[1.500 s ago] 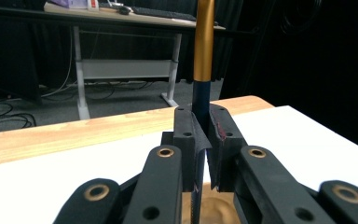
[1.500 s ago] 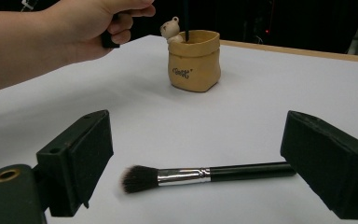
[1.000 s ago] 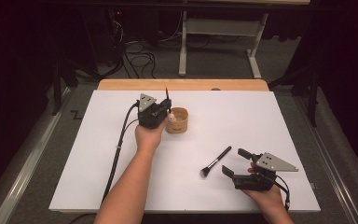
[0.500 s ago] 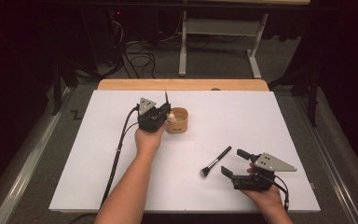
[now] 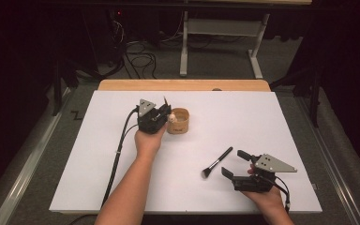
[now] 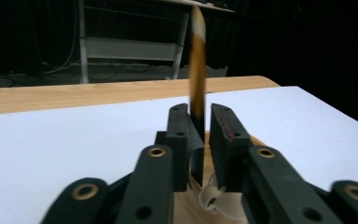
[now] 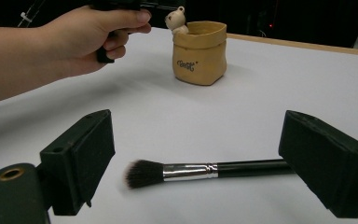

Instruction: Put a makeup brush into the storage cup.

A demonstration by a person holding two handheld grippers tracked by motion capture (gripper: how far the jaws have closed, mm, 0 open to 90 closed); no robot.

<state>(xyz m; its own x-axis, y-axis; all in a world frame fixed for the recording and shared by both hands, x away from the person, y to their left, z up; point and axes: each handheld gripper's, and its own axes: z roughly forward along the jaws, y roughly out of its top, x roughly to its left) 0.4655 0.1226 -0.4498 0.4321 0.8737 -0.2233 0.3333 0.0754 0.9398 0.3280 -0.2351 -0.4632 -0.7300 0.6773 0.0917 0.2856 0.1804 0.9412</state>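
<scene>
Brush (image 6: 196,70) between barely parted left jaws

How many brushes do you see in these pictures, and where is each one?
2. One brush with dark bristles lies flat on the white table, in front of the right hand-held gripper. One thin brush stands upright between the left hand-held gripper's jaws, over the tan pot. The pot may hide more.

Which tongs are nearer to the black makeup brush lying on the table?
Right. The right tongs stand open around the makeup brush; the left tongs are far off, at the small pot.
</scene>
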